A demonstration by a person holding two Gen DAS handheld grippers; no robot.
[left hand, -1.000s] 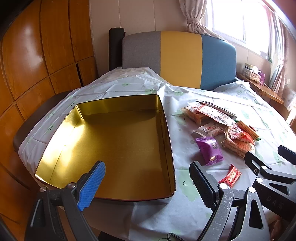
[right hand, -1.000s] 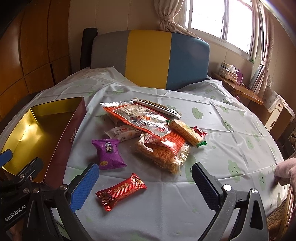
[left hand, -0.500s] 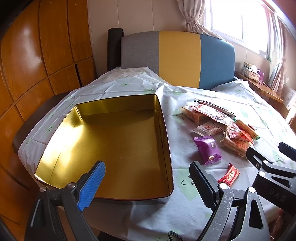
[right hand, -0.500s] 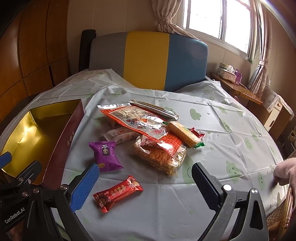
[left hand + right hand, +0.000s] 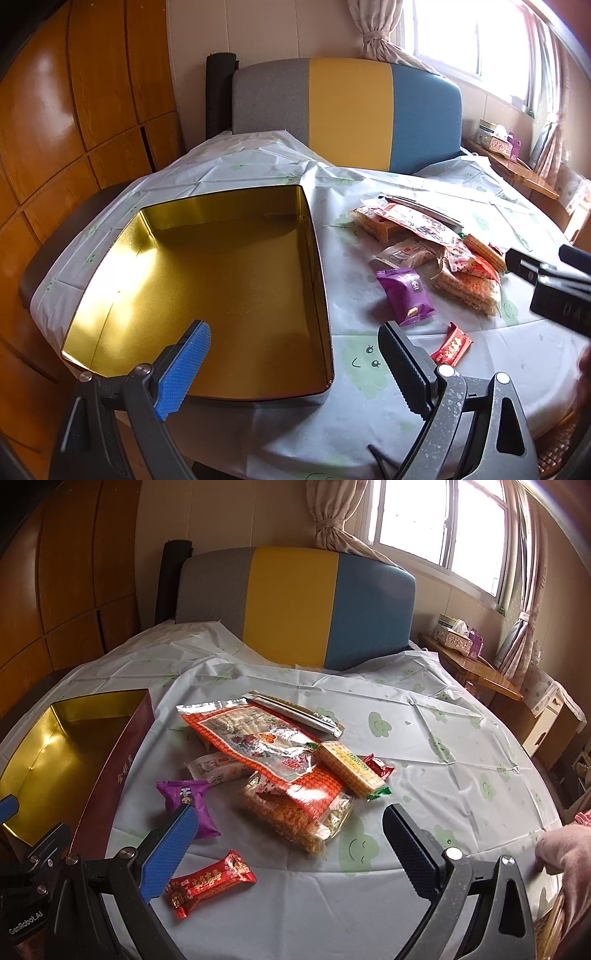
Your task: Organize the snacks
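An empty gold-lined tin (image 5: 207,295) with maroon outer walls sits on the table's left; it shows in the right wrist view (image 5: 66,753) too. My left gripper (image 5: 291,354) is open and empty, hovering over the tin's near right corner. A pile of snack packets lies to the right: a large red bag (image 5: 258,746), a wafer bar (image 5: 349,770), a clear cracker pack (image 5: 295,812), a purple packet (image 5: 190,801) and a small red packet (image 5: 210,882). My right gripper (image 5: 288,838) is open and empty, above the table's near edge, just in front of the cracker pack.
A white tablecloth with green cloud prints (image 5: 461,746) covers the round table. A grey, yellow and blue chair back (image 5: 295,605) stands behind it. Wood panelling (image 5: 74,110) is at the left. A side shelf with a tissue box (image 5: 456,637) is at the right.
Both grippers have shifted a little forward and right over the table, so the snacks look nearer. Both stay open. Nothing on the table has moved.
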